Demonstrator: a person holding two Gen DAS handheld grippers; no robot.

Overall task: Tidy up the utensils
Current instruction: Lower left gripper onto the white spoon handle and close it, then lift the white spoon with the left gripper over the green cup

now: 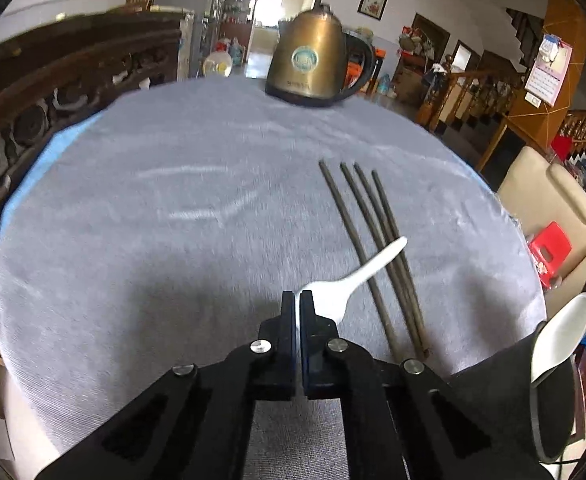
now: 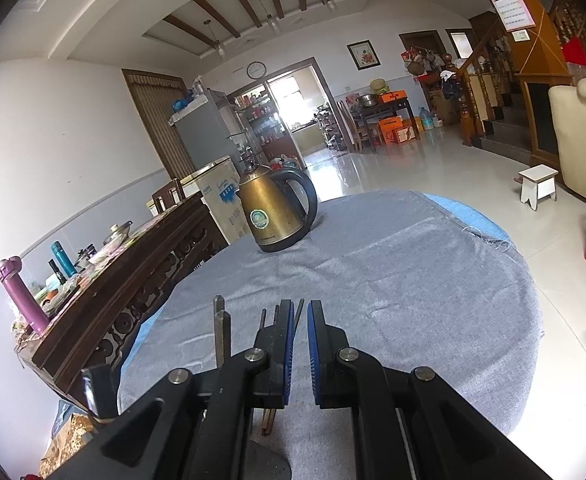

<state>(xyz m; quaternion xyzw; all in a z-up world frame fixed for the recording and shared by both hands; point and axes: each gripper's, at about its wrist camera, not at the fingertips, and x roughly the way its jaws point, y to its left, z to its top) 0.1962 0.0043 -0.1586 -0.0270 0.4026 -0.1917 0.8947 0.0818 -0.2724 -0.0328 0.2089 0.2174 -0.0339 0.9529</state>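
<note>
My left gripper (image 1: 297,300) is shut on the bowl of a white plastic spoon (image 1: 367,270), whose handle points up and right over several dark chopsticks (image 1: 367,220). The chopsticks lie side by side on the grey cloth right of centre. In the right wrist view my right gripper (image 2: 301,314) is slightly open and empty, low over the cloth. The chopstick tips (image 2: 300,312) show just behind its left finger. A second white spoon (image 1: 559,336) shows at the right edge of the left wrist view, beside the black body of the other gripper.
A brass-coloured electric kettle (image 1: 313,60) stands at the far side of the round table (image 1: 133,208), and shows in the right wrist view (image 2: 273,212) too. A carved dark wooden sideboard (image 2: 133,280) with bottles runs along the left. A cream armchair (image 1: 549,200) stands to the right.
</note>
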